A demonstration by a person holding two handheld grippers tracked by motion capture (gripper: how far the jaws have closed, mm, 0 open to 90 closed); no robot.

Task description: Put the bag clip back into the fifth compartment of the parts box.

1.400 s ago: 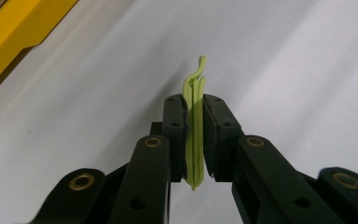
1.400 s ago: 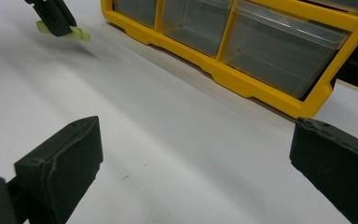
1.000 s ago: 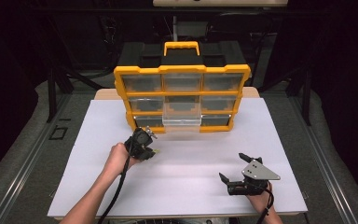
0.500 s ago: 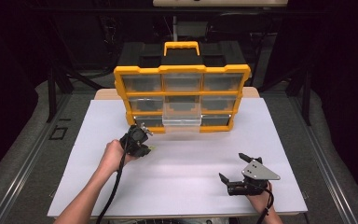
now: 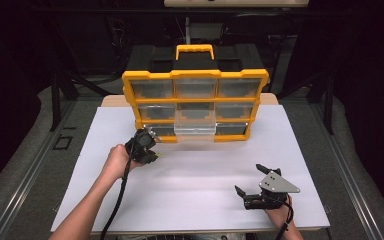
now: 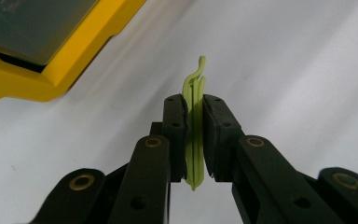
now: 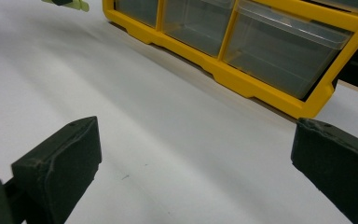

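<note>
High view: yellow organizer [image 5: 195, 80], clear drawers [image 5: 194, 125].

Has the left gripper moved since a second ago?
Yes. In the high view the left gripper, shut on a light green clip, has shifted slightly up toward the yellow organizer, nearer its lower left corner.
</note>
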